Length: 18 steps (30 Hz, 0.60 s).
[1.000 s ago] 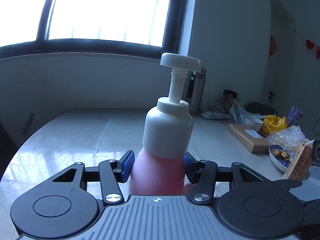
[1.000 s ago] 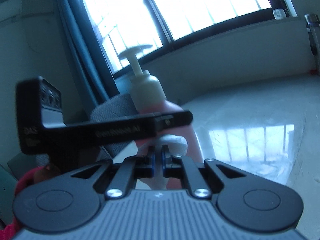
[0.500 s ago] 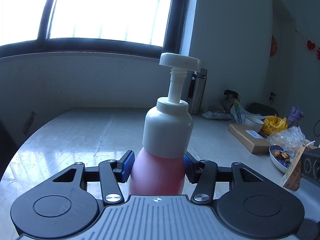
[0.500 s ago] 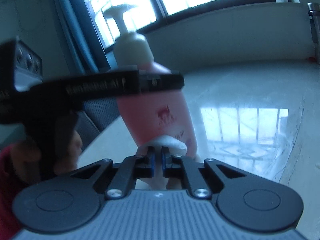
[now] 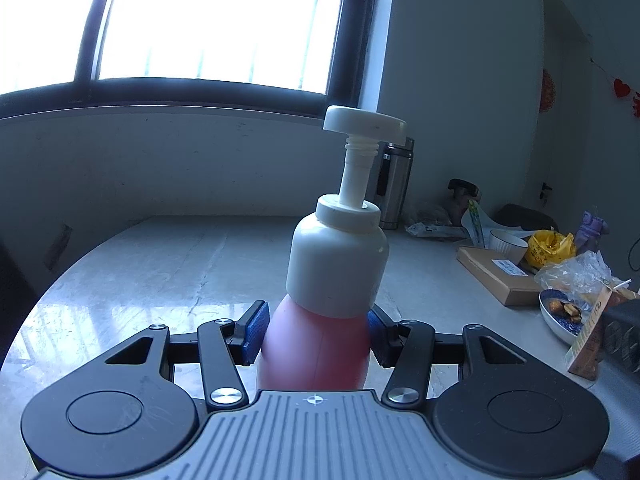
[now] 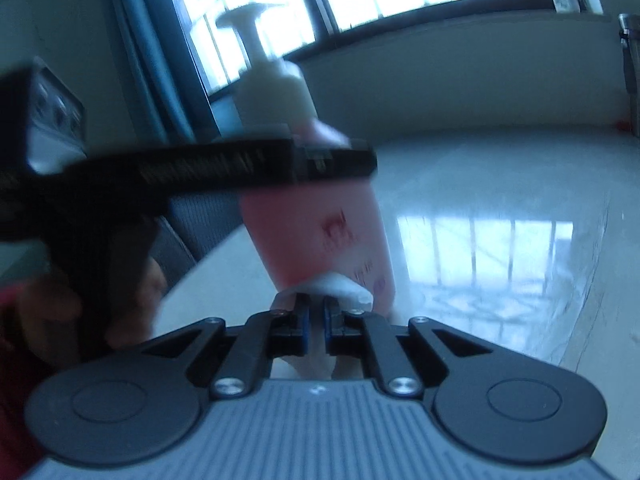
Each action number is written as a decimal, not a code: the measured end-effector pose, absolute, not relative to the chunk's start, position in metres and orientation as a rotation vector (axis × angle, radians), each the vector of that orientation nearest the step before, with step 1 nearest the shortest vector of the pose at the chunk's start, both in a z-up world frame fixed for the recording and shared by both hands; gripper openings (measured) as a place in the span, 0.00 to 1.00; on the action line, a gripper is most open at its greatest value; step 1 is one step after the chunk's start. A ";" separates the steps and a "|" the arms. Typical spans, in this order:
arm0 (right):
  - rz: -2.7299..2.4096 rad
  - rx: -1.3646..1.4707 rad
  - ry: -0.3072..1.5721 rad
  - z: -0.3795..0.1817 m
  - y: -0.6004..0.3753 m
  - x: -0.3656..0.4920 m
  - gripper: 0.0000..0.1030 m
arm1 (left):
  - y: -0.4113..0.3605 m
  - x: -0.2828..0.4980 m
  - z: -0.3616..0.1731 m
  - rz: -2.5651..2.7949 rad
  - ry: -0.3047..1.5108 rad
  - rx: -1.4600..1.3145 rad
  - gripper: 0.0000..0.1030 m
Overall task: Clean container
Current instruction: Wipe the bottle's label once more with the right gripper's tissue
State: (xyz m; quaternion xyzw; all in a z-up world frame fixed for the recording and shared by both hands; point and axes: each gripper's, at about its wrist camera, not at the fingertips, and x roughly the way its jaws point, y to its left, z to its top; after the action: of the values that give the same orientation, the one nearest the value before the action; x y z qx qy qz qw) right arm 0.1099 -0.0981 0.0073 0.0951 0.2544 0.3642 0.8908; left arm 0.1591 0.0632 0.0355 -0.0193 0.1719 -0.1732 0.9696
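The left gripper (image 5: 316, 334) clamps the pink bottle (image 5: 316, 344) upright near the table's (image 5: 160, 272) front edge. The right gripper (image 6: 316, 314), pinching a white wad (image 6: 340, 286), has swung in against the bottle's lower side: wiping underway.

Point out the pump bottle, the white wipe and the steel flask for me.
pump bottle (image 5: 316, 344): left wrist view, pink body between the pads.
white wipe (image 6: 340, 286): right wrist view, wad ahead of the closed pads.
steel flask (image 5: 394, 184): left wrist view, body behind the pump.
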 end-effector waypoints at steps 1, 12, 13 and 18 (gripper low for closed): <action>0.760 0.207 0.506 0.011 -0.100 0.107 0.07 | 0.063 0.159 0.036 -0.349 0.348 -0.039 0.53; 0.794 0.269 0.395 0.036 -0.103 0.095 0.07 | 0.066 0.162 0.036 -0.347 0.353 -0.051 0.53; 0.796 0.266 0.399 0.036 -0.103 0.095 0.07 | 0.066 0.162 0.035 -0.348 0.353 -0.052 0.53; 0.808 0.223 0.438 0.034 -0.101 0.106 0.07 | 0.066 0.162 0.035 -0.347 0.353 -0.052 0.53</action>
State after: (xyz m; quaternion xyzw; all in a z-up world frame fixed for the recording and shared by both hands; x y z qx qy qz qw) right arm 0.1060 -0.1013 0.0339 0.1073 0.2109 0.3893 0.8902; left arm 0.1624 0.0660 0.0353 -0.0258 0.1747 -0.1719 0.9692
